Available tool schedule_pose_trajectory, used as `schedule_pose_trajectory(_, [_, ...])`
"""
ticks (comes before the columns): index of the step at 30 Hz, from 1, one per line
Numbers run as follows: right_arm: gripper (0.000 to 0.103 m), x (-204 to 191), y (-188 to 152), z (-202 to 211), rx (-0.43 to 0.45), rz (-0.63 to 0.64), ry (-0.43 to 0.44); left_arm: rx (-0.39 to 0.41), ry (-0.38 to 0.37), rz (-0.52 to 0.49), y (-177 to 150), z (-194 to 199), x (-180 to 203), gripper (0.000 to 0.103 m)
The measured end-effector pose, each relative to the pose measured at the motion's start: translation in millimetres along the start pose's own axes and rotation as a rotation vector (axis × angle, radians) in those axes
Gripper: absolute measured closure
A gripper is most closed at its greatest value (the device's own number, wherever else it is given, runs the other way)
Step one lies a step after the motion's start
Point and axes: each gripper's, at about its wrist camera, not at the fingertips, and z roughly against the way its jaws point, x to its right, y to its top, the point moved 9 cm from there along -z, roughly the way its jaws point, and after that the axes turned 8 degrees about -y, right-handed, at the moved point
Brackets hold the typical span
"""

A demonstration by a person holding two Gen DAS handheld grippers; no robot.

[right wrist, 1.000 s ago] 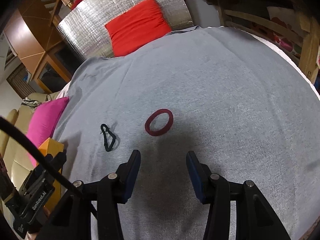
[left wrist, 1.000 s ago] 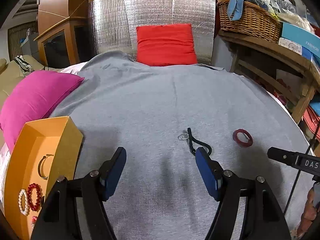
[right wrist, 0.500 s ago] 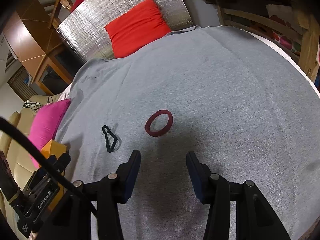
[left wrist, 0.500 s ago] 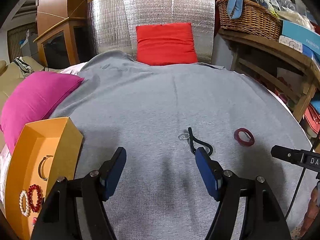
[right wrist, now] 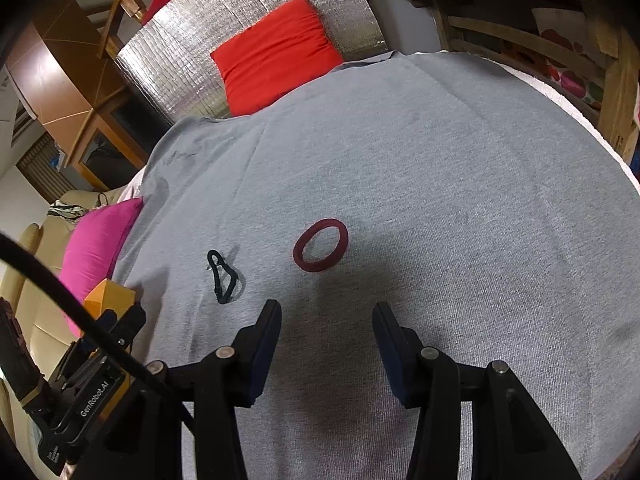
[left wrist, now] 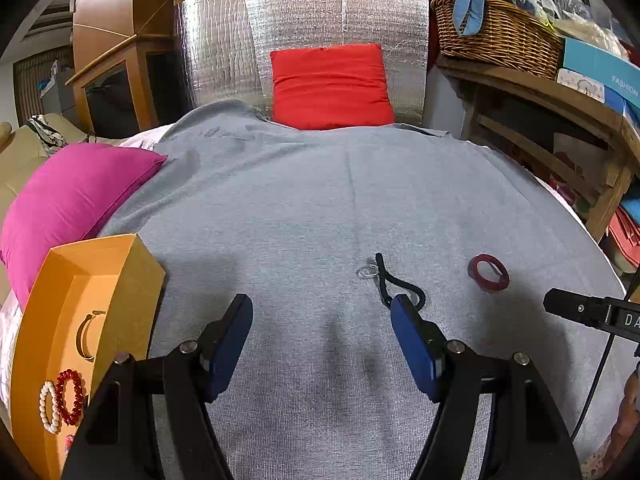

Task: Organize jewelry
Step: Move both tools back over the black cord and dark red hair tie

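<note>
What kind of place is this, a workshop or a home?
Most likely a lived-in home room. A grey cloth covers the work surface, with a pink pillow and a red cushion beside it, and a wicker basket sits on a crowded wooden shelf.

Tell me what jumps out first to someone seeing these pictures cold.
The red cushion against the silver quilted panel at the far end of the grey cloth grabs the eye, then the pink pillow at its left edge. Nearer, a dark red ring and a black hair tie lie loose on the cloth, and an orange box at left holds bracelets.
</note>
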Motion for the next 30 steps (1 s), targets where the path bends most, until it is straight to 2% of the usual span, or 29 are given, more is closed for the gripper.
schedule_pose_trajectory(30, [0.051,0.5,2.7,-1.0,-0.003,-0.001,0.000,-0.019,-0.004,-0.009,-3.3,-7.4,0.1,0.031])
